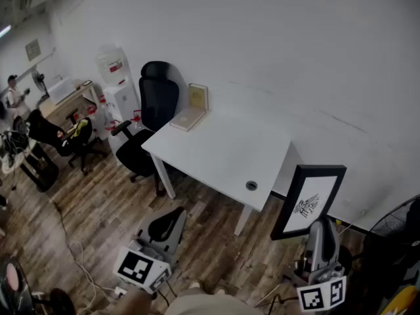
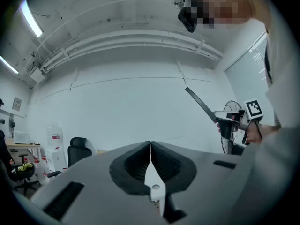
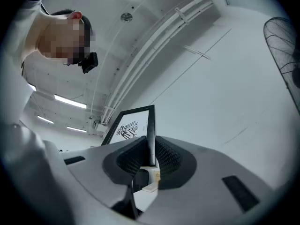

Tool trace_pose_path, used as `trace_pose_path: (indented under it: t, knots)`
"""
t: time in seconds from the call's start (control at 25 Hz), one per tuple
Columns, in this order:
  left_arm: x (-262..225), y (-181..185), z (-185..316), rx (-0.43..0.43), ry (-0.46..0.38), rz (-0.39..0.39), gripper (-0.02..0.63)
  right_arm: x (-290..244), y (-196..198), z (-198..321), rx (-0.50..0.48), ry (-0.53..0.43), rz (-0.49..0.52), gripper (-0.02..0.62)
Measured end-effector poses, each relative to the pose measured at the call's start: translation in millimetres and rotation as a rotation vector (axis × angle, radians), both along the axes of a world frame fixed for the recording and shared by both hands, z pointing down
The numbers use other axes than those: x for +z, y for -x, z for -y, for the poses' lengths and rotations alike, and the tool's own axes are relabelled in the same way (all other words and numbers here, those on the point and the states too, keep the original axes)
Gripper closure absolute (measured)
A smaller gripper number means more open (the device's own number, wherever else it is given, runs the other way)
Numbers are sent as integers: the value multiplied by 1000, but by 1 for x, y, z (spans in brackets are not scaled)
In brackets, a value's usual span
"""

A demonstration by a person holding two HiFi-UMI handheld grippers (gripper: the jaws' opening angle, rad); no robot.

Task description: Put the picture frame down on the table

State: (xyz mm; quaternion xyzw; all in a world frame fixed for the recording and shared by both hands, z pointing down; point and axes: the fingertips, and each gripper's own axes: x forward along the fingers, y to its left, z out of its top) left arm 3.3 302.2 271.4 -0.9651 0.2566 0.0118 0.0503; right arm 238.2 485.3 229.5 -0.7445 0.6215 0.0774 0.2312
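The left gripper (image 1: 169, 220) hangs with jaws pressed together, empty. The right gripper (image 1: 317, 231) pinches the black-rimmed picture frame with a bird print (image 1: 308, 201), upright in the air beside the white rectangular table (image 1: 223, 151). It is best carried over the bare top before lowering.

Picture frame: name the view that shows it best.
Head view: the whole frame shows, print facing the camera. Right gripper view shows the frame foreshortened, its edge clamped in the jaws. Left gripper view shows only a thin edge-on strip.
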Motion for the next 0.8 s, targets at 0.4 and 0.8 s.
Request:
trace_pose_path:
  t: [0.4,0.8]
  knots:
    - [3,0,-5,-15,14,8,584,3,-1,0,-38,2,14,514]
    - [11,-1,-10,-47,35,28,584,15,-1,9,-114,18,38,514]
